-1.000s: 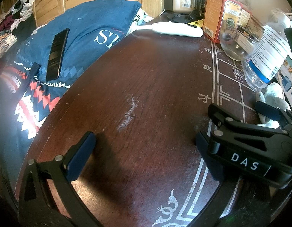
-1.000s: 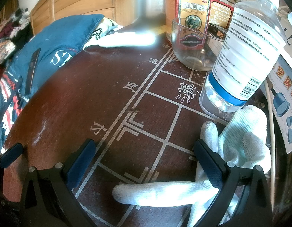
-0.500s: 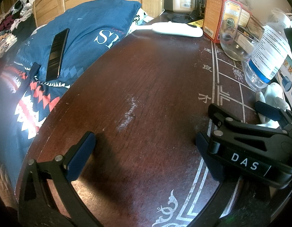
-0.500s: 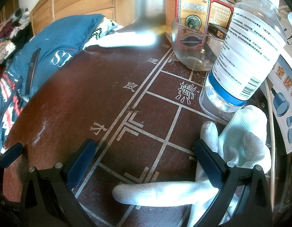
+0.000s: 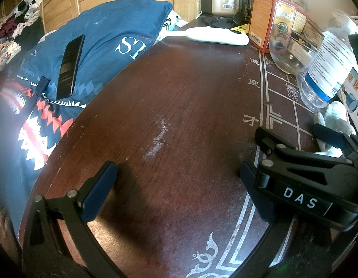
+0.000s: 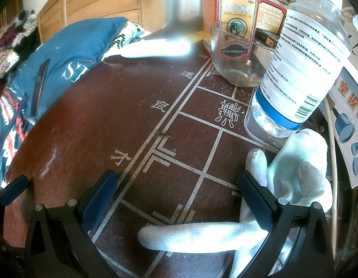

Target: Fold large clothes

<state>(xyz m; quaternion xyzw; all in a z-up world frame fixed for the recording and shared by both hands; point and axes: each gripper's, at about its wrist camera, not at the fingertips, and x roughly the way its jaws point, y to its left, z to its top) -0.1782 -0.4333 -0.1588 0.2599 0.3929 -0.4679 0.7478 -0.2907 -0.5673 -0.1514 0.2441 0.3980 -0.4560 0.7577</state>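
My left gripper (image 5: 176, 180) rests low over the dark table (image 5: 179, 97), fingers spread wide and holding nothing. My right gripper (image 6: 176, 192) sits just to its right, also released and empty; a white glove (image 6: 283, 199) lies on the table touching its right finger. Further right I see a water bottle (image 6: 302, 69), and beyond it a glass bowl (image 6: 239, 62) in front of a red box (image 6: 237, 7). At the far left, off the table edge, the blue clothes (image 5: 97, 53) lie in a heap with a phone (image 5: 71, 66) on top.
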